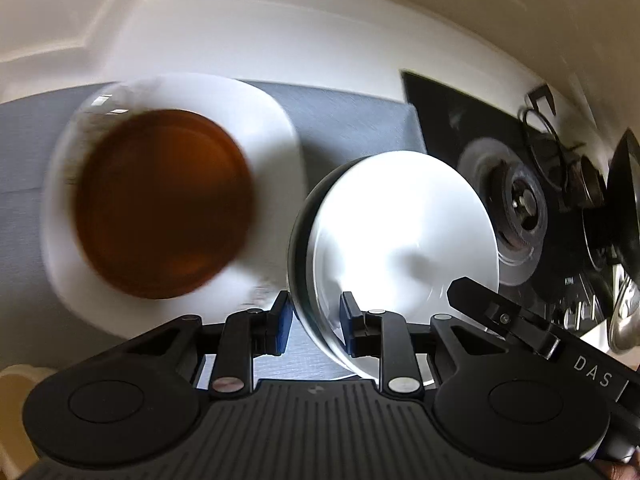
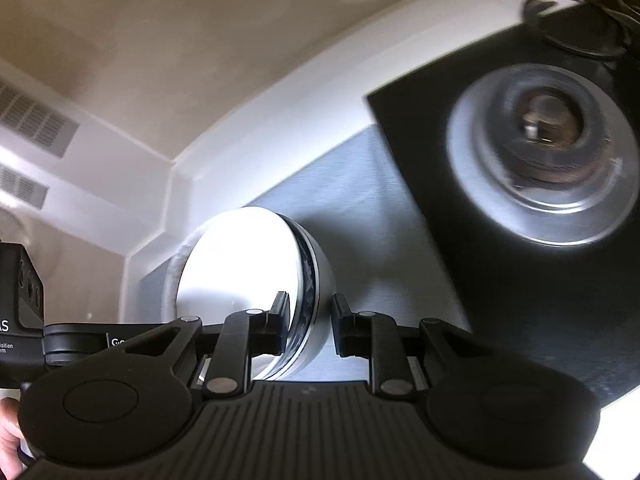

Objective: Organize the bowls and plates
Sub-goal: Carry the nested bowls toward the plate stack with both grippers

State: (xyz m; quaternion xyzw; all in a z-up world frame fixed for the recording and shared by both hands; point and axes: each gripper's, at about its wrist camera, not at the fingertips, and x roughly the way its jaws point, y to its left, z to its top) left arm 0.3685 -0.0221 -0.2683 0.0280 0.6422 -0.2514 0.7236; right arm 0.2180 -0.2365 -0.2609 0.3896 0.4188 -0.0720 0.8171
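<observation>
A white bowl with a dark outer band (image 1: 404,232) is held between both grippers above the grey counter. My left gripper (image 1: 314,322) has its blue pads astride the bowl's near left rim. My right gripper (image 2: 308,322) straddles the opposite rim of the same bowl (image 2: 240,264), one finger inside and one outside. To the left in the left wrist view, an amber glass bowl (image 1: 164,204) sits on a white square plate (image 1: 272,128), both blurred.
A black gas hob with a round burner (image 1: 520,208) lies right of the bowl; it also shows in the right wrist view (image 2: 544,148). A dark pan (image 1: 624,200) stands at the far right. White walls (image 1: 240,32) close the back. The grey counter (image 2: 360,184) lies below.
</observation>
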